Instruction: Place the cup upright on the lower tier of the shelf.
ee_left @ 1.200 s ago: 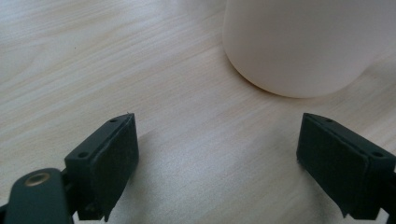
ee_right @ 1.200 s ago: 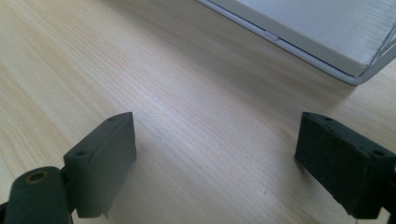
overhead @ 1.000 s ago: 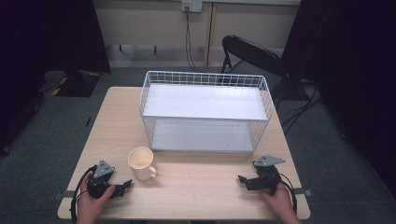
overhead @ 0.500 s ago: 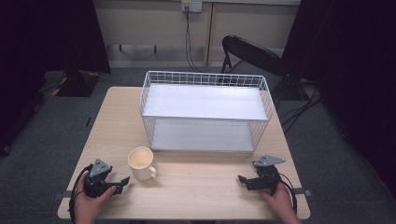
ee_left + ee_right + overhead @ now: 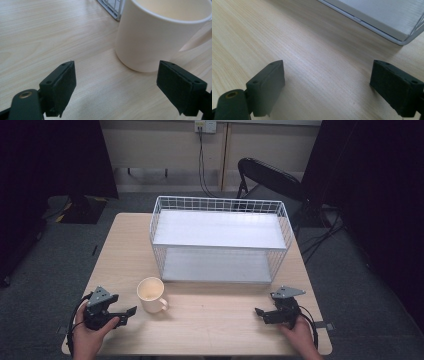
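Note:
A cream mug [image 5: 151, 294] stands upright on the wooden table [image 5: 210, 320], its handle turned to the right. My left gripper [image 5: 129, 312] lies low at the table's front left, open, its jaws pointing at the mug [image 5: 160, 32] a short way off. At the front right my right gripper [image 5: 260, 312] is open too, with bare wood between its jaws. A white two-level wire rack [image 5: 220, 240] stands behind both, and its lower shelf corner [image 5: 392, 27] lies ahead of the right gripper.
A black folding chair [image 5: 270, 177] stands beyond the table's far right corner. Cables [image 5: 202, 165] hang from a wall socket at the back. Bare wood stretches between the two grippers along the front edge.
The left gripper has drawn slightly back and left from the mug. The right gripper and the mug have stayed put.

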### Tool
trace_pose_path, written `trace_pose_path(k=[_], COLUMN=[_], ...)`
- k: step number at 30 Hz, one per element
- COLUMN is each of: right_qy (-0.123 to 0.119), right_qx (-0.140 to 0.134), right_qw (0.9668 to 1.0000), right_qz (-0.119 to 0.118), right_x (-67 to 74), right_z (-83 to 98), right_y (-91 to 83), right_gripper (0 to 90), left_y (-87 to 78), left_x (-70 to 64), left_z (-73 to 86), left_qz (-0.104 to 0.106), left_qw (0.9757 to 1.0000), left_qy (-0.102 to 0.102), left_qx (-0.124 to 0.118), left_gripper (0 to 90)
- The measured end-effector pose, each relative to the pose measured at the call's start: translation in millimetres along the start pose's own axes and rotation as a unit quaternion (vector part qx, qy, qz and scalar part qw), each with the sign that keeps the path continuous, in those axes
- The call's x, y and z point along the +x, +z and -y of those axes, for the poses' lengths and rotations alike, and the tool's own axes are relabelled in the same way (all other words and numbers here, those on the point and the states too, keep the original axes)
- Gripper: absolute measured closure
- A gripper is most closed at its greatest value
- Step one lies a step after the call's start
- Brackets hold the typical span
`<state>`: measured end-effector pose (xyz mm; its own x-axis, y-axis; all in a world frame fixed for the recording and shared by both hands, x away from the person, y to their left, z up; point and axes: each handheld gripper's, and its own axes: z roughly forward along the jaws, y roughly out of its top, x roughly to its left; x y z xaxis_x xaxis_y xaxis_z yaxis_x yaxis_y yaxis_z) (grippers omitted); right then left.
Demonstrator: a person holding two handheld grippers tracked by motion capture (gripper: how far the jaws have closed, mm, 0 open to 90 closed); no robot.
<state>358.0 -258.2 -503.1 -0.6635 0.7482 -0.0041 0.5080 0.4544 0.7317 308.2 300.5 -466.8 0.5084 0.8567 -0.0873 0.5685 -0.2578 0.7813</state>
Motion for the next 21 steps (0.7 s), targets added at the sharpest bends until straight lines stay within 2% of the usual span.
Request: trace_pose_path(k=[2, 10, 13, 21], right_qy=[0.000, 0.000, 0.000, 0.001], right_qx=[0.000, 0.000, 0.000, 0.000], right_qw=[1.0000, 1.0000, 1.0000, 1.0000], right_qz=[0.000, 0.000, 0.000, 0.000], right_x=[0.0, 0.0, 0.0, 0.3], right_z=[0.0, 0.0, 0.0, 0.2], right_y=[0.0, 0.0, 0.0, -0.2], right_gripper=[11.7, 11.7, 11.8, 11.8], left_y=[-1.8, -12.6, -15.7, -21.8], left_x=[-0.8, -1.5, -3.1, -2.8], left_z=[-2.0, -14.1, -17.6, -23.2], left_qz=[-0.006, -0.001, -0.008, -0.002], left_qw=[1.0000, 0.9996, 0.9996, 0.9996], left_qy=[-0.002, -0.006, 0.004, -0.004], left_qx=[0.000, -0.027, -0.027, -0.027], left_gripper=[16.2, 16.3, 16.3, 16.3])
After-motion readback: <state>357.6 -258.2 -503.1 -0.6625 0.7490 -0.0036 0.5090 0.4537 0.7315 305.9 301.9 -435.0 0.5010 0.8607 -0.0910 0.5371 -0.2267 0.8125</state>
